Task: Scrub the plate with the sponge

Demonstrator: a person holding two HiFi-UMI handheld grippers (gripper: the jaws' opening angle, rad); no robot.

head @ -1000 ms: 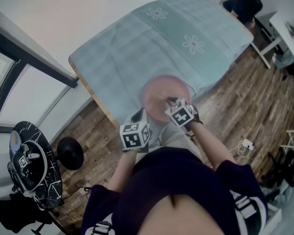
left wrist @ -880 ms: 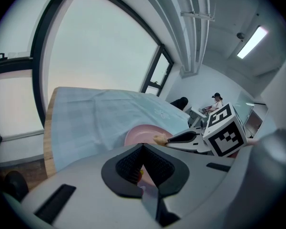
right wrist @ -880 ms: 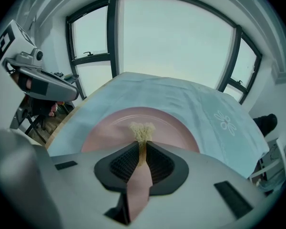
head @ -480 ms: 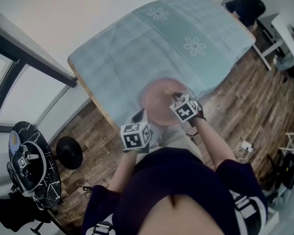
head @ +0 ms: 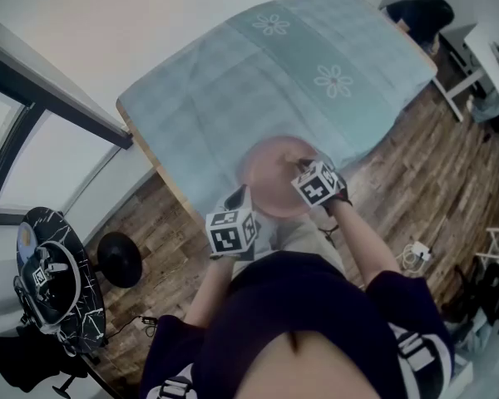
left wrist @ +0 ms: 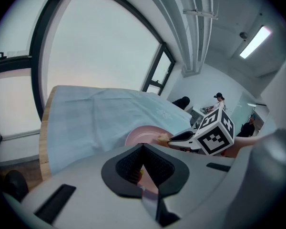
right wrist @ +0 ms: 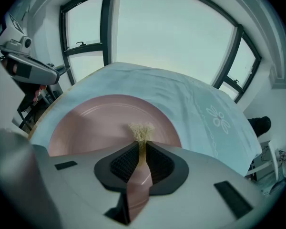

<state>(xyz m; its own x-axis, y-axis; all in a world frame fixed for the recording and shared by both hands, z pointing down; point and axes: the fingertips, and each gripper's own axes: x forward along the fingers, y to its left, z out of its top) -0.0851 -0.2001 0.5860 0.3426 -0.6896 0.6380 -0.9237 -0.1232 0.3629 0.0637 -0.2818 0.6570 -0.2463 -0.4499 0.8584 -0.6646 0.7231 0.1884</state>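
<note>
A pink plate [head: 274, 177] lies near the front edge of a table under a light blue cloth [head: 258, 81]. My left gripper [head: 241, 199] is at the plate's near left rim, and in the left gripper view its jaws [left wrist: 143, 168] are shut with the pink rim between them. My right gripper [head: 302, 168] reaches over the plate from the right. Seen from the right gripper view it [right wrist: 142, 149] is shut on a thin tan sponge [right wrist: 142, 131], whose frayed tip sits against the plate [right wrist: 95, 123]. The left gripper view shows the right gripper [left wrist: 174, 138] over the plate [left wrist: 140, 136].
The table's wooden edge [head: 154, 169] runs down the left side, with wood floor [head: 416, 189] around it. A black stool [head: 119, 258] and a round black patterned stand [head: 54, 277] are at lower left. A white desk [head: 491, 48] stands far right. A person [left wrist: 218, 99] is in the background.
My right gripper has slid with the sponge a little to the right and away across the plate. The left gripper and the plate have barely moved.
</note>
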